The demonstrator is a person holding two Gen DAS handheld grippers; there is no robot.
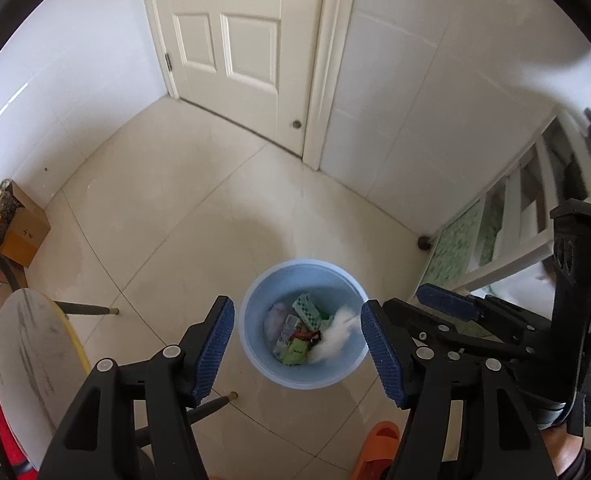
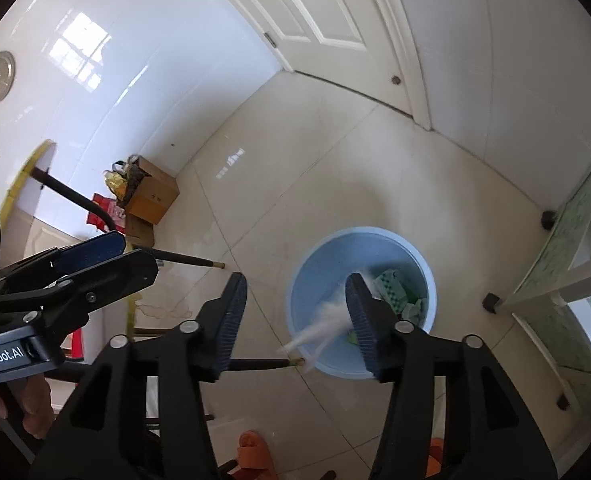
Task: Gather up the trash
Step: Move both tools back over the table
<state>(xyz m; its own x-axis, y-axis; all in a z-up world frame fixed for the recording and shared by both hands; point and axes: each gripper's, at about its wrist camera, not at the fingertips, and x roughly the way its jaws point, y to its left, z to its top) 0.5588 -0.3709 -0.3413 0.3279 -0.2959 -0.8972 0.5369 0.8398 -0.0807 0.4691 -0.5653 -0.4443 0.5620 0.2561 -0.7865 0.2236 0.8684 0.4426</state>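
I am holding both the left gripper (image 1: 295,348) and the right gripper (image 2: 295,322) released above the round pale-blue plastic bin (image 1: 255,344), where a blurred white tissue wad (image 1: 335,336) is dropping among wrappers, so this load looks nearly delivered.

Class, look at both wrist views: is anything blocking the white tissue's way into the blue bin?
Nothing visible does. The white tissue is blurred over the open mouth of the blue bin, with both grippers' jaws apart and clear of it.
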